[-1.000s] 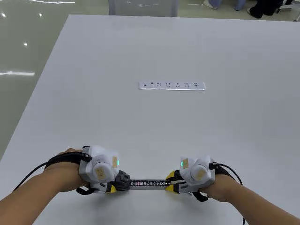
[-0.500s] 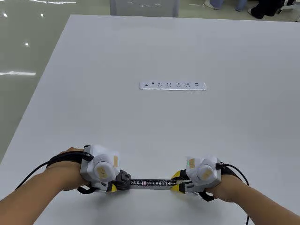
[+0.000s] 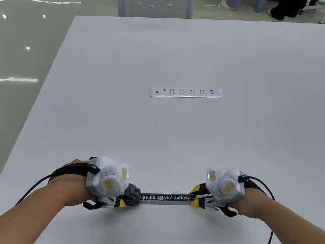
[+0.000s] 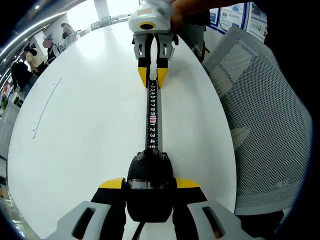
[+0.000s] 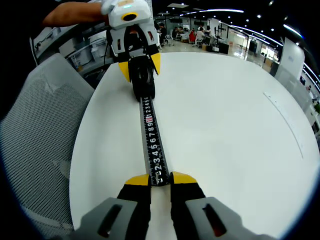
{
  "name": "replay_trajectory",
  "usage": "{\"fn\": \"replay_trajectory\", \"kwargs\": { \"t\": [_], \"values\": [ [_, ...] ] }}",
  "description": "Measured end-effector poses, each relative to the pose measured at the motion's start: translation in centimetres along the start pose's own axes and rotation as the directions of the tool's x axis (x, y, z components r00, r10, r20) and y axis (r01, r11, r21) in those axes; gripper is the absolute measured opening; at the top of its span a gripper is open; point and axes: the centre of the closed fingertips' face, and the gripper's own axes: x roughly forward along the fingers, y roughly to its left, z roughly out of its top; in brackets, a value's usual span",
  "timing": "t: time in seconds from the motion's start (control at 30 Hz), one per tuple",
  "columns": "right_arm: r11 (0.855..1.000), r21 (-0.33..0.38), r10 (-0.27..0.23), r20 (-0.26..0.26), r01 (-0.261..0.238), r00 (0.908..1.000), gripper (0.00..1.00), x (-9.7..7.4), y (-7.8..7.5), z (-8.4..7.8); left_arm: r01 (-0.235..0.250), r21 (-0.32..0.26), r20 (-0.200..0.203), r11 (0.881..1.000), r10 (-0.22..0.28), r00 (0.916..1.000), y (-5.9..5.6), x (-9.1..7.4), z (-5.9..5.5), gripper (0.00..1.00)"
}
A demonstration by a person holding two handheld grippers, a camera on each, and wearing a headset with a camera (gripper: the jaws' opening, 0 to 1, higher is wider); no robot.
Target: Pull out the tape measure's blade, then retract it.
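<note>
Tape measure case (image 4: 150,180): black, compact, clamped in left gripper (image 5: 140,67), near front edge of white table (image 3: 203,142). Blade (image 5: 152,142): partly drawn out, straight, flat, numbered face up, one red mark midway, free end pinched by right gripper (image 4: 153,78).

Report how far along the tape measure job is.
Done: the blade is partly out, with its printed scale showing from case to tip. In hand: the left hand-held gripper clamps the case, and the right hand-held gripper pinches the blade's end, so the blade is stretched straight between them. Left: any further pull, then the whole retraction, which has not begun.
</note>
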Motion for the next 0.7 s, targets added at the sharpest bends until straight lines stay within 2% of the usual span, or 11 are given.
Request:
{"fn": "replay_trajectory", "kwargs": {
  "t": [0.7],
  "values": [
    [1.000,0.007,-0.020,-0.019,0.020,0.9996,0.12,-1.4,-0.4,-1.8,0.001,0.001,-0.003,1.000,-0.001,1.0000,0.0,0.0,0.0,0.32]
  ]
}}
